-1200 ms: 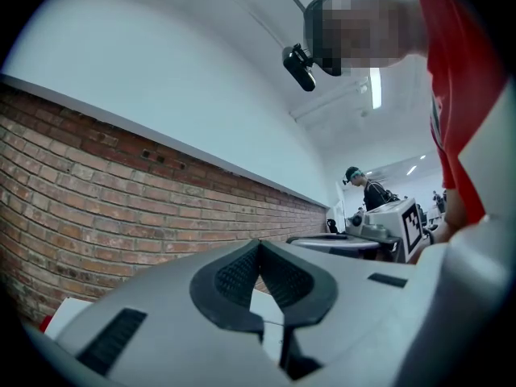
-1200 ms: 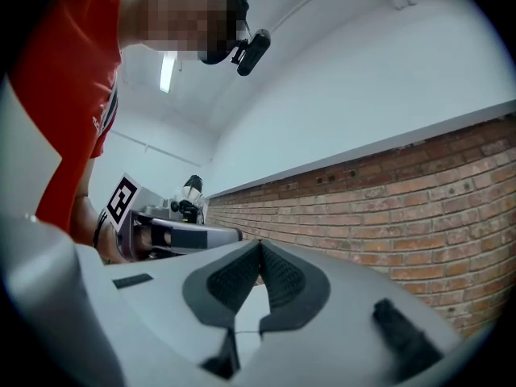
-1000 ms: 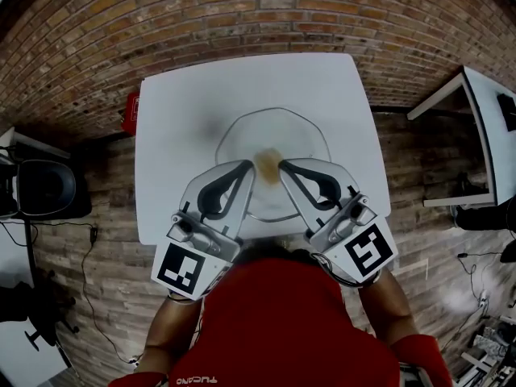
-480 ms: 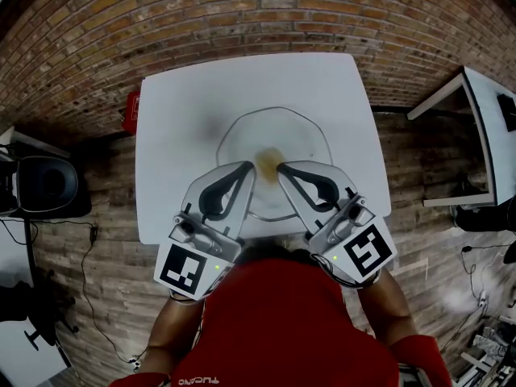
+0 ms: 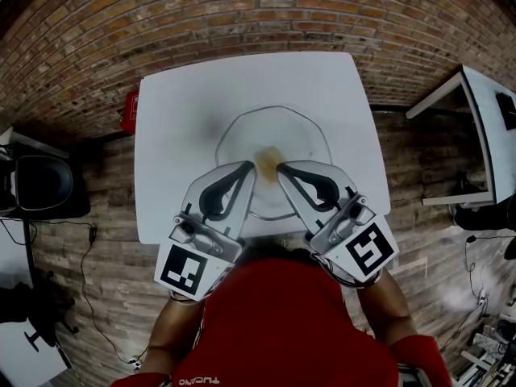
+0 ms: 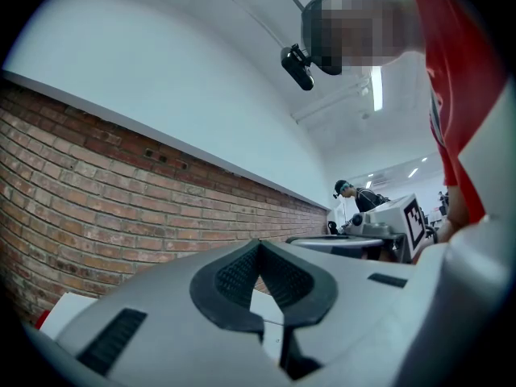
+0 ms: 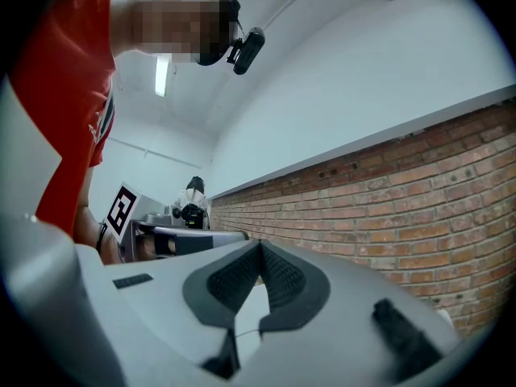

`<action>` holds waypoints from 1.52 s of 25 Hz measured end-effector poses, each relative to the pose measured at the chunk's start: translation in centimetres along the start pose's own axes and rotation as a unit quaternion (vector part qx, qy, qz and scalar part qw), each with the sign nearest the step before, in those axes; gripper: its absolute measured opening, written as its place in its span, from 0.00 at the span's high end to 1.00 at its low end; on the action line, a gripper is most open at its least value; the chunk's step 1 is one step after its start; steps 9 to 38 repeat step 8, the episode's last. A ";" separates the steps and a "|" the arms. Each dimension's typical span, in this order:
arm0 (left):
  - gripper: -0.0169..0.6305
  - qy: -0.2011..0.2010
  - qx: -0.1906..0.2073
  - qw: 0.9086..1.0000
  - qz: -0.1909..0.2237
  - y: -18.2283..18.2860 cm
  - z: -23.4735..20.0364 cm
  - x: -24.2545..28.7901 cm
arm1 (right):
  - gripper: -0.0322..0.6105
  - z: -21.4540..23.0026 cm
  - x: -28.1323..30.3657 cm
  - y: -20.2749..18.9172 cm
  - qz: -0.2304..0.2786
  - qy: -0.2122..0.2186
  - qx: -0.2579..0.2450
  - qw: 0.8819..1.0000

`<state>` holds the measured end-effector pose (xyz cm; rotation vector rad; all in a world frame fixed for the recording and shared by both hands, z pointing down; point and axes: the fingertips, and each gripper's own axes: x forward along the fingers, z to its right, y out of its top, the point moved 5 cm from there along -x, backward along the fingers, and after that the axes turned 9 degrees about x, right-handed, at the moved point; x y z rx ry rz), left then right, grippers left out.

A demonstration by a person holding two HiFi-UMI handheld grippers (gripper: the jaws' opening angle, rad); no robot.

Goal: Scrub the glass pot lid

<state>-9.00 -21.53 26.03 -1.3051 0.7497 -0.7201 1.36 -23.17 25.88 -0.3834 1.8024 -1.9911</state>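
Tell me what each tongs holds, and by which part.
Nothing. The left tongs and right tongs are both shut and empty, tips over the lid near a yellowish blob at its middle; touch cannot be told.

Red shirt, two grey grippers.
Red shirt [image 5: 282, 321] with short sleeves; left gripper [image 5: 247, 168] and right gripper [image 5: 282, 168] have pale grey shells, black ribbed jaws and black-and-white marker cubes.
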 end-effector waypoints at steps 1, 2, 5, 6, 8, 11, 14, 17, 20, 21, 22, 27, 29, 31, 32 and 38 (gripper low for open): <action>0.95 -0.001 0.001 1.000 0.000 0.0 0.0 0.0 | 0.90 0.0 0.0 0.0 0.000 0.000 0.000 1.000; 0.95 -0.002 0.001 1.000 -0.001 0.0 0.1 0.0 | 0.91 0.0 0.0 0.0 0.000 0.000 0.000 1.000; 0.95 0.002 -0.002 1.000 -0.001 0.0 0.1 0.0 | 0.91 0.0 -0.1 0.0 0.000 0.000 0.000 1.000; 0.95 0.003 -0.002 1.000 0.000 0.0 0.1 0.1 | 0.91 0.0 -0.2 0.1 0.000 0.000 -0.001 1.000; 0.95 0.003 0.000 1.000 0.007 0.2 0.1 0.1 | 0.91 0.0 -0.2 0.1 0.001 0.000 -0.002 1.000; 0.95 0.003 0.000 1.000 0.007 0.2 0.1 0.1 | 0.91 0.0 -0.2 0.1 0.001 0.000 -0.002 1.000; 0.95 0.003 0.000 1.000 0.007 0.2 0.1 0.1 | 0.91 0.0 -0.2 0.1 0.001 0.000 -0.002 1.000; 0.95 0.003 0.000 1.000 0.007 0.2 0.1 0.1 | 0.91 0.0 -0.2 0.1 0.001 0.000 -0.002 1.000; 0.95 0.003 0.000 1.000 0.007 0.2 0.1 0.1 | 0.91 0.0 -0.2 0.1 0.001 0.000 -0.002 1.000; 0.95 0.003 0.000 1.000 0.007 0.2 0.1 0.1 | 0.91 0.0 -0.2 0.1 0.001 0.000 -0.002 1.000; 0.95 0.003 0.000 1.000 0.007 0.2 0.1 0.1 | 0.91 0.0 -0.2 0.1 0.001 0.000 -0.002 1.000; 0.95 0.003 0.000 1.000 0.007 0.2 0.1 0.1 | 0.91 0.0 -0.2 0.1 0.001 0.000 -0.002 1.000; 0.95 0.003 0.000 1.000 0.007 0.2 0.1 0.1 | 0.91 0.0 -0.2 0.1 0.001 0.000 -0.002 1.000; 0.95 0.003 0.000 1.000 0.007 0.2 0.1 0.1 | 0.91 0.0 -0.2 0.1 0.001 0.000 -0.002 1.000; 0.95 0.003 0.000 1.000 0.007 0.2 0.1 0.1 | 0.91 0.0 -0.2 0.1 0.001 0.000 -0.002 1.000; 0.95 0.003 0.000 1.000 0.007 0.2 0.1 0.1 | 0.91 0.0 -0.2 0.1 0.001 0.000 -0.002 1.000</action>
